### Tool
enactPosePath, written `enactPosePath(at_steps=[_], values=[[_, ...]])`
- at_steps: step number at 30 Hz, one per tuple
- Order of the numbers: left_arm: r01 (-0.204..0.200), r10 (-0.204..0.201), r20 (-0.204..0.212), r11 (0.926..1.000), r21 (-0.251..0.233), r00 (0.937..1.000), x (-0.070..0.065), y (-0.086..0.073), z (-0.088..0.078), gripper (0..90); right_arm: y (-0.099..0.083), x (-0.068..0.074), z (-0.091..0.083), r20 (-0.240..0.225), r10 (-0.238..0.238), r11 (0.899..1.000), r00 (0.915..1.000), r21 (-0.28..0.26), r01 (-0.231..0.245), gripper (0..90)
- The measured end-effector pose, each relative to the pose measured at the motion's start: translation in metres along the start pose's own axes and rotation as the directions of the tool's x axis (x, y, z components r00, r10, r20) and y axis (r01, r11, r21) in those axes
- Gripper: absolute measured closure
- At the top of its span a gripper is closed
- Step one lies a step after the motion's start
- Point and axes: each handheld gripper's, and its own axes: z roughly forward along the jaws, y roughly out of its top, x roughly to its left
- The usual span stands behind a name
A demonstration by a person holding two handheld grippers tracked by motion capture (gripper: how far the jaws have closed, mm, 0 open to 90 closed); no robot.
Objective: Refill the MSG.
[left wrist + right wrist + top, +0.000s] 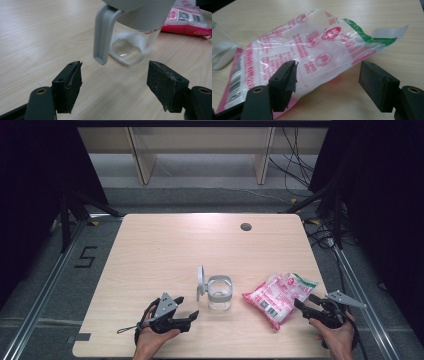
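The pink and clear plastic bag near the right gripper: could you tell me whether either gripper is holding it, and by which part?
Nothing is held. The right gripper has open jaws around the pink and clear plastic bag's edge without pressing it; the left gripper is open and empty.

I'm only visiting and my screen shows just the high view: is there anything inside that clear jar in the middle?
Observer: Yes. The left gripper view shows the jar with a little white powder or grains at the bottom.
Operator: Is the pink bag full?
Observer: Not at this end. In the right gripper view, the near end of the bag is flat, clear and looks empty.
Operator: Is that gripper holding it?
Observer: No. The right gripper has its jaws wide open, with the bag's edge lying between them, unpressed.
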Motion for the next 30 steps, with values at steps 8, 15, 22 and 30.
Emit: enactPosePath(at_steps=[8,15,22,30], values=[[-0.020,0.020,0.015,0.9996,0.021,0.9997,-0.006,0.000,0.003,27.4,0.005,-0.002,0.019,-0.004,0.038,0.999,0.9993,0.024,-0.038,32.4],[0.007,-0.007,0.023,0.9999,-0.013,0.9997,-0.007,0.001,0.003,27.3,0.006,-0.005,0.030,-0.020,0.040,0.999,0.9990,0.027,-0.039,37.7],[-0.017,0.017,0.025,0.9998,0.009,0.9995,-0.010,0.002,0.003,27.2,0.010,-0.006,0.037,0.000,0.052,0.998,0.9987,0.043,-0.052,54.2],[-0.019,0.019,0.020,0.9998,0.008,0.9996,-0.009,0.002,0.002,27.0,0.013,-0.005,0.050,0.011,0.047,0.999,0.9988,0.024,-0.047,63.0]])
